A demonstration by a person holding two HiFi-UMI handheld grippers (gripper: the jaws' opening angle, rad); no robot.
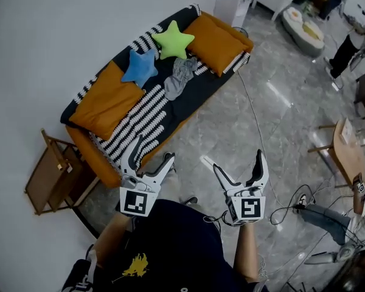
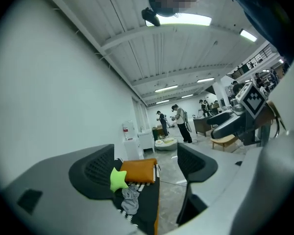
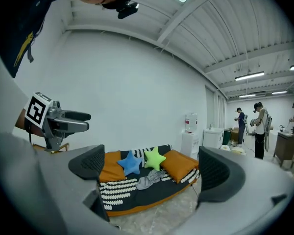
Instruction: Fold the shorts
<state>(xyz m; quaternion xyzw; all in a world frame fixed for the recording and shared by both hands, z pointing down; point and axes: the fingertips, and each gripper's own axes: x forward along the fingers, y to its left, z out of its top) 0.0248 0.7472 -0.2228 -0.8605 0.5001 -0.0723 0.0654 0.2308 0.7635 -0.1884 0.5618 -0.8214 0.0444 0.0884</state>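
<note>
I hold my left gripper (image 1: 151,154) and right gripper (image 1: 239,163) spread wide, both empty, well apart from the grey shorts (image 1: 179,76) crumpled on the sofa (image 1: 191,99), just beside the green star cushion (image 1: 172,39).

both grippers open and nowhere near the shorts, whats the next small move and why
Probably step toward the sofa and bring both grippers up to the shorts. The grey shorts lie crumpled on the seat beside the star pillows, while the left gripper and right gripper are open, empty and well short of the sofa. Nothing can be folded until they reach the cloth.
</note>
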